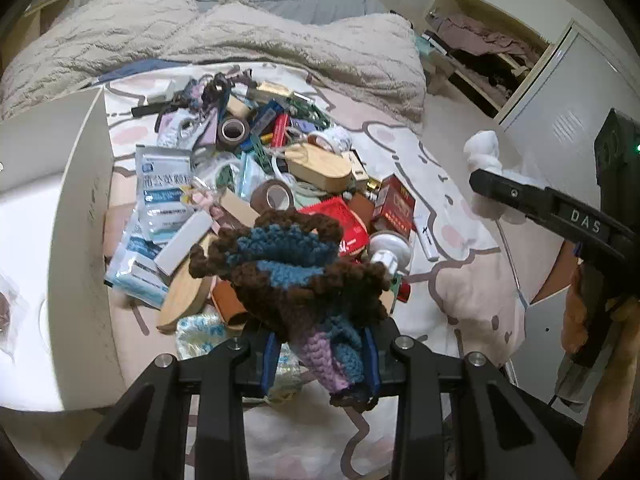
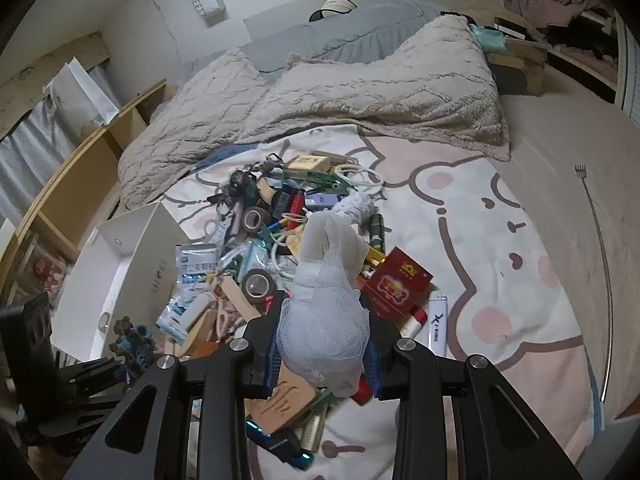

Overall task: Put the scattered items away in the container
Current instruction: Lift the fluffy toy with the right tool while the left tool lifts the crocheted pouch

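My left gripper [image 1: 320, 356] is shut on a crocheted piece [image 1: 292, 276] in brown, blue and lilac yarn, held above the pile of clutter [image 1: 256, 168] on the bed. The white container [image 1: 76, 216] stands open at the left of that pile. My right gripper [image 2: 322, 348] is shut on a white mesh bundle [image 2: 326, 300], lifted over the same pile [image 2: 280, 216]. In the left wrist view the right gripper [image 1: 486, 178] shows at the right edge with the white bundle [image 1: 484, 152] at its tip. The white container [image 2: 132, 264] lies left of the pile in the right wrist view.
A red box [image 2: 396, 284], tape rolls [image 2: 256, 284], medicine sachets [image 1: 164, 188] and wooden pieces [image 1: 316, 168] lie in the heap. A beige blanket [image 2: 320, 100] is bunched behind it. Wooden shelving [image 2: 80, 168] runs along the left; a metal back scratcher [image 2: 600, 248] lies at the right.
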A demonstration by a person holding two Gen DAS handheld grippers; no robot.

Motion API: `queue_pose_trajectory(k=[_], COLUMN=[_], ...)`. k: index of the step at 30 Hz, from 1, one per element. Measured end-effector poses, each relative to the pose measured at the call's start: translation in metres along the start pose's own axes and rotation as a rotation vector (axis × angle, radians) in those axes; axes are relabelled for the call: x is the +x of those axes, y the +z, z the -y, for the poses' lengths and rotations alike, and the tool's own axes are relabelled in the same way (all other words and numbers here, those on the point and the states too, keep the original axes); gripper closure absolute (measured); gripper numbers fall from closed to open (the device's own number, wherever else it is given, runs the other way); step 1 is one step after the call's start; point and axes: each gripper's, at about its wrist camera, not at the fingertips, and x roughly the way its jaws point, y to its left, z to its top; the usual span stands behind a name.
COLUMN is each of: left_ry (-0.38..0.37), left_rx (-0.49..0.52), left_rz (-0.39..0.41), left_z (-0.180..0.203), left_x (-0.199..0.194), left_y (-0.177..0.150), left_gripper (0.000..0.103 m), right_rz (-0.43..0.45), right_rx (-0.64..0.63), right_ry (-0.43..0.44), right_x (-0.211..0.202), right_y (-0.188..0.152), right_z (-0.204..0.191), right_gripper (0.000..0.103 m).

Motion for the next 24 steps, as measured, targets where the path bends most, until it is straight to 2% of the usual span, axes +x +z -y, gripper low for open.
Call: queue_pose_trajectory(k=[24], left_ry=[-0.013], left_rx=[-0.005], left_rz=[0.154], left_z=[-0.01], left_x=[-0.059], left_y=[0.017], left_gripper=[0.069], right_rz=[0.063], right_rx=[-0.018], right_ry=[0.067], right_x=[-0.019], right_y=[0.007], right_z=[-0.032], right_gripper=[0.069])
